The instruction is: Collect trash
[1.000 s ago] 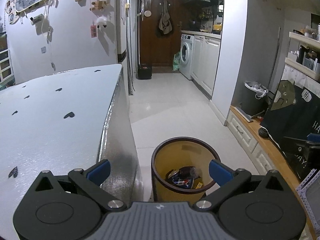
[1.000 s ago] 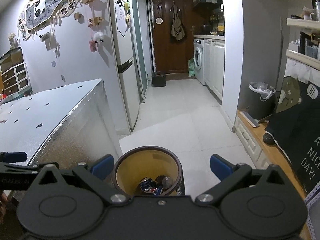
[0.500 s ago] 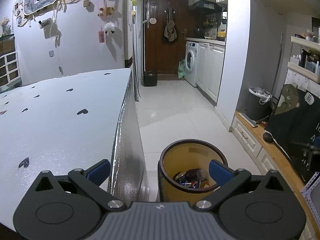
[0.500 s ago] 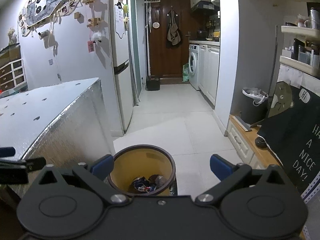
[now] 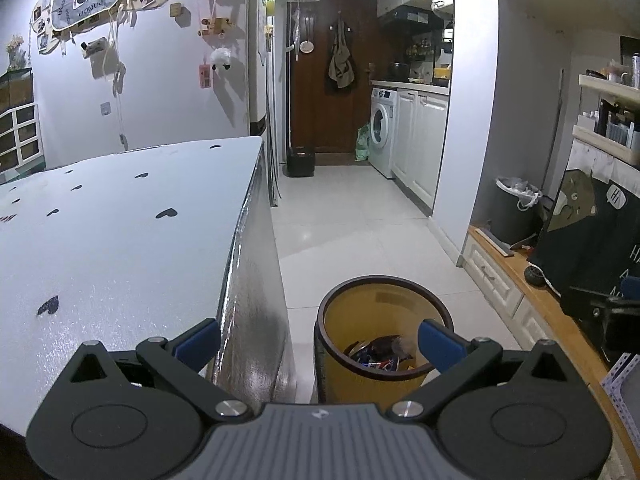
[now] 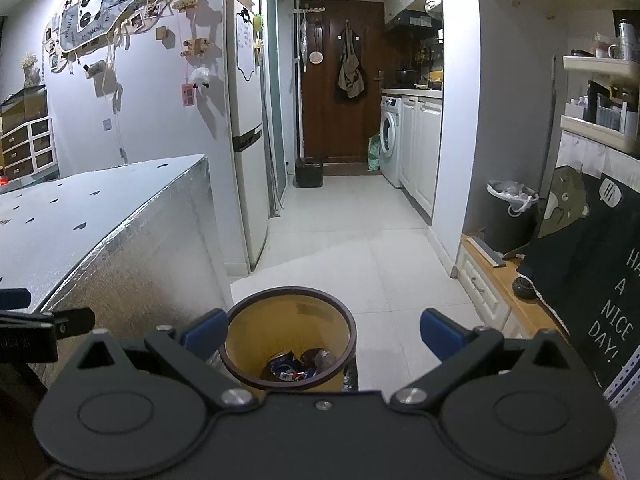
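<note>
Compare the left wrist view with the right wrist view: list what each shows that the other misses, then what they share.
Only the left wrist view: the left gripper, open and empty, up close, and the right gripper poking in at the right edge.

Only the right wrist view: the right gripper, open and empty, up close, the left gripper at the left edge, and the whole fridge front.

Both: the yellow bin on the floor holding wrappers, the heart-dotted table, the washing machine.
</note>
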The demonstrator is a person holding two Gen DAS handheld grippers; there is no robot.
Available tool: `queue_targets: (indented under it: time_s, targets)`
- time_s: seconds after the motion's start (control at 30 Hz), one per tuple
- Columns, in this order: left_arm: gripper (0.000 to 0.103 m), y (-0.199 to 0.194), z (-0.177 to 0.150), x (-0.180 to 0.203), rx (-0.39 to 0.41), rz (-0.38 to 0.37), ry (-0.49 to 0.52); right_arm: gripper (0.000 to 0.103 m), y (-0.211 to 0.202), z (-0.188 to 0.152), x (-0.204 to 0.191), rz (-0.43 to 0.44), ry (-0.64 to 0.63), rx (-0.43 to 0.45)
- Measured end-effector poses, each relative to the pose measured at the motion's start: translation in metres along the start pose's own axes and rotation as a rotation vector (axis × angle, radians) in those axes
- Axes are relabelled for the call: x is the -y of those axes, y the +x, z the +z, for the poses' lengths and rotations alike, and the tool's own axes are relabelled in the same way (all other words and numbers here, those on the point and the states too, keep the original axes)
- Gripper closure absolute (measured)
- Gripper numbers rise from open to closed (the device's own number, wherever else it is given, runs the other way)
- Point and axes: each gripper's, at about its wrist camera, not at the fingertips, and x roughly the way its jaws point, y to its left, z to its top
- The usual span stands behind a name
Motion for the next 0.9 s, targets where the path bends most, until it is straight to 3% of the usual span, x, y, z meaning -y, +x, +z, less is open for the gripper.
queue_targets:
  time_s: [0.9]
  targets:
    - [0.0,-0.0033,-0.0034,-0.0015,0.011,0.015,0.0,0.0,-0.0003,-0.0054,-0.0018,-0.007,-0.023,0.001]
